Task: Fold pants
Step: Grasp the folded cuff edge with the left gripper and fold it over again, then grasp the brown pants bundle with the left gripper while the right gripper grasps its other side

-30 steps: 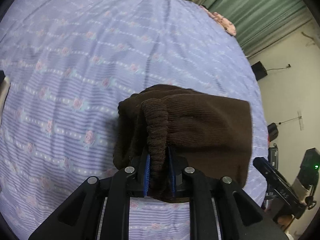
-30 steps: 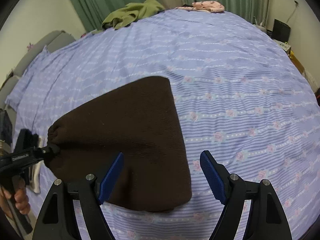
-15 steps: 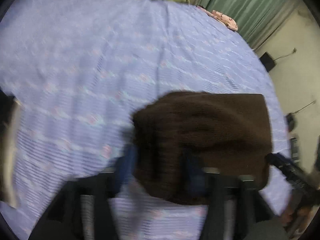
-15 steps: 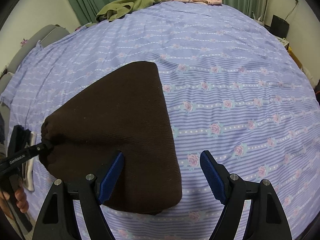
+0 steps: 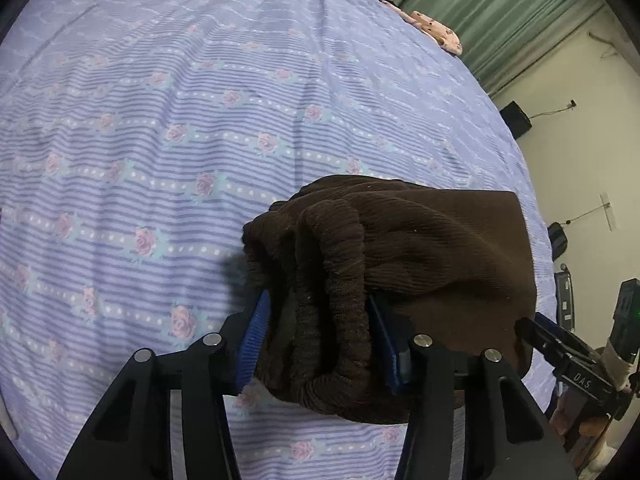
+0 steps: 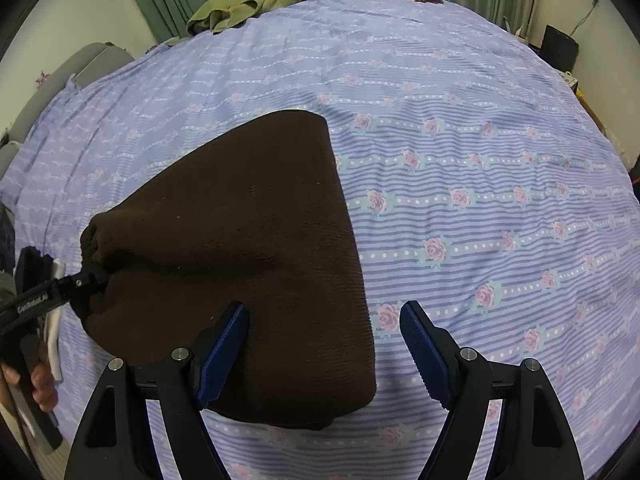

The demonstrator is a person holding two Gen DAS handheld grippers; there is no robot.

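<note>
Finishing the fold, by the look of it: lying as a compact brown bundle on the bed [image 6: 460, 92], pants [image 6: 248, 248] in soft ribbed knit, thick gathered waistband bunched at one end. Standing loosely around that bunched waistband, left hand-held gripper [image 5: 320, 320], blue ridged pads parted but pressing the cloth on both sides. Hovering with jaws apart over the bundle's near edge, right hand-held gripper [image 6: 324, 344], holding nothing. Likely needing next: drawing the left away, patting the lumpy end flat.
</note>
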